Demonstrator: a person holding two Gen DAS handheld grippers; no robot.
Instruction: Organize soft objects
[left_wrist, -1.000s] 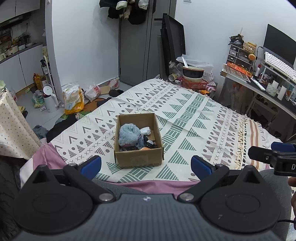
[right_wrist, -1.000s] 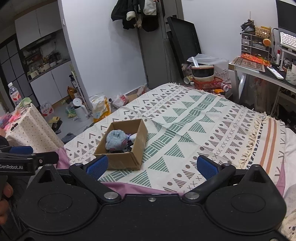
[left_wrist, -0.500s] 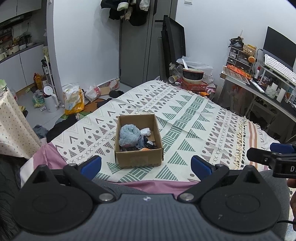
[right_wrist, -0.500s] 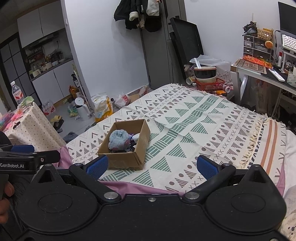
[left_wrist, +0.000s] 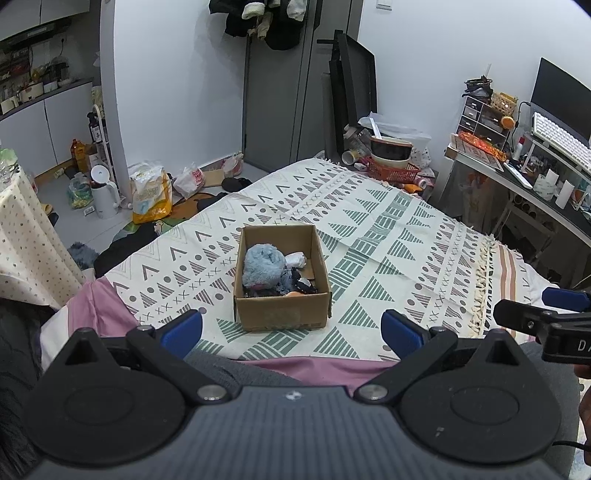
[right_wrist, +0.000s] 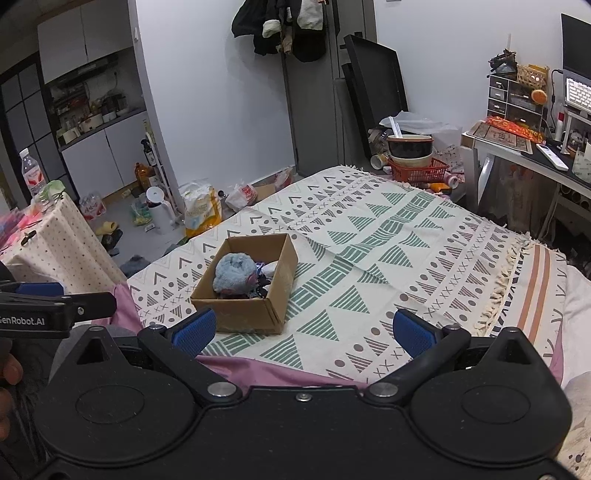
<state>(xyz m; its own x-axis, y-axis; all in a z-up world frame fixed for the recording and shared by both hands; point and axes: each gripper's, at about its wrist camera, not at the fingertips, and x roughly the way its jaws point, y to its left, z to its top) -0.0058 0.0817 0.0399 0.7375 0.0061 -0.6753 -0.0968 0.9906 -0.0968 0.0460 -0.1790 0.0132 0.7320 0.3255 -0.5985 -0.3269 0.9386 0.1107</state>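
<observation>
Sitting Packed: Soft Things Already in the Box

Resting on the patterned bedspread, the cardboard box holds a fluffy blue plush, a white wad and dark fabric bits; nothing soft lies loose on the bed, so the sorting looks about finished; its long axis runs away from the cameras; left tool and right tool hover short of it, both spread wide and empty.

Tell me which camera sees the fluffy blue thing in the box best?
The left wrist view: it looks straight down into the cardboard box, so the fluffy blue thing shows almost fully. The right wrist view sees it at a slant, partly behind the box's near wall.
</observation>
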